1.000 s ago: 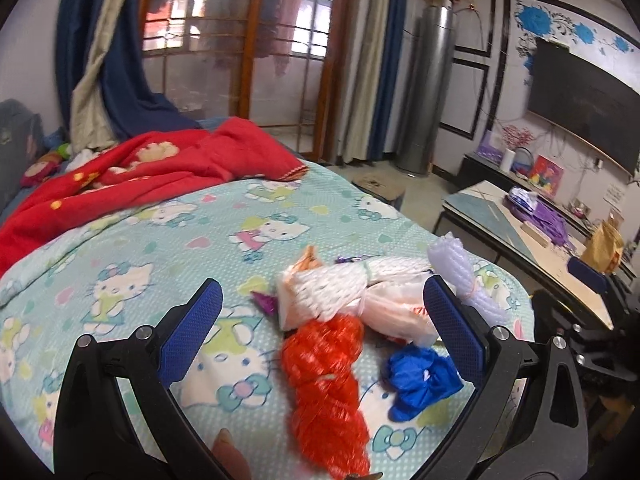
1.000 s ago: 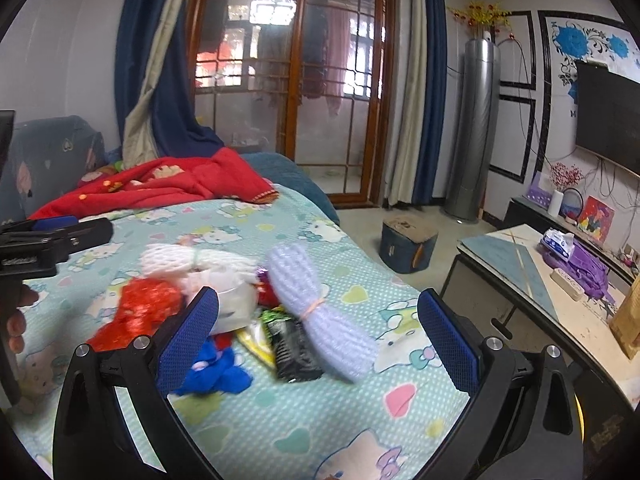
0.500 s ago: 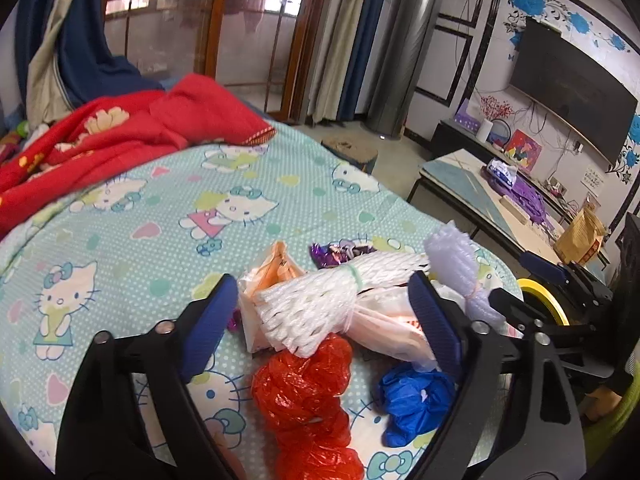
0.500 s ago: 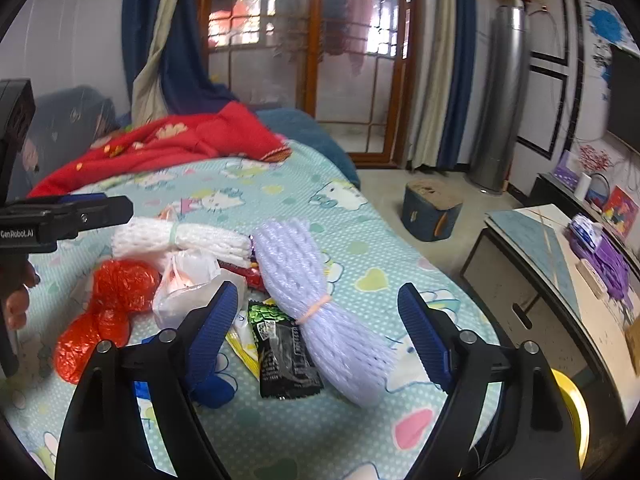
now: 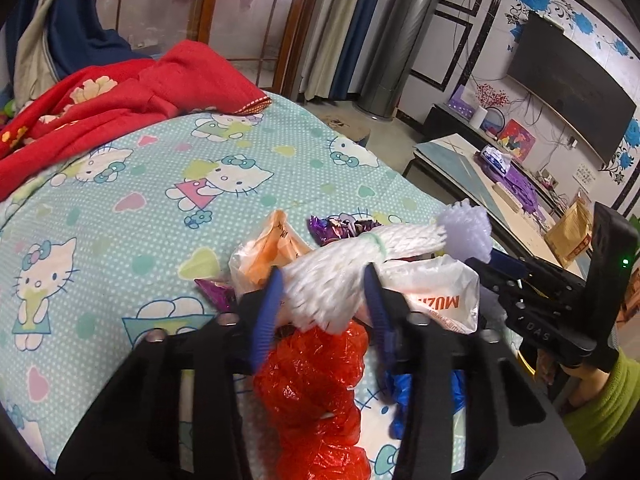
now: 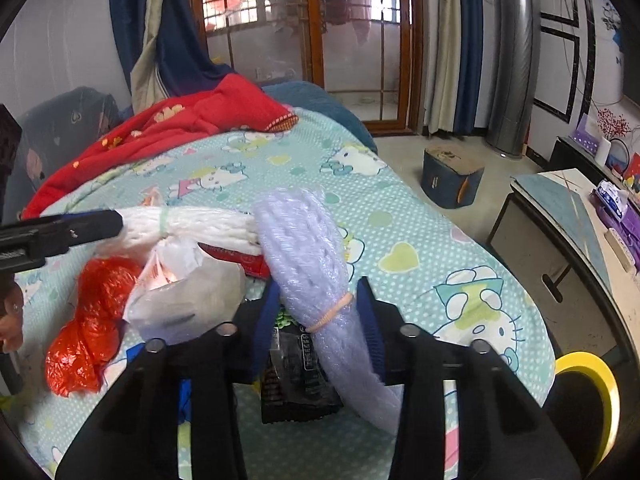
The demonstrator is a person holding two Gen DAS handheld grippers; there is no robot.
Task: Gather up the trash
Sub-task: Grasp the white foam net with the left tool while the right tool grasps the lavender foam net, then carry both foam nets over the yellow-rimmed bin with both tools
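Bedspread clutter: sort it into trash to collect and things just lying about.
Trash:
- white foam-net bundle, between left gripper's closing jaws
- lilac foam-net bundle, between right gripper's closing jaws
- red plastic bag
- black snack wrapper

Lying about:
- red blanket
- blue stool

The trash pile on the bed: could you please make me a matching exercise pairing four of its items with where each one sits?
Items
1. white foam net
2. lilac foam net
3. red bag
4. black wrapper

Places
A. between the closing jaws of the right gripper
B. flat on the sheet under the lilac net
C. between the closing jaws of the left gripper
D. on the sheet just below the white net

Pairs: 1-C, 2-A, 3-D, 4-B
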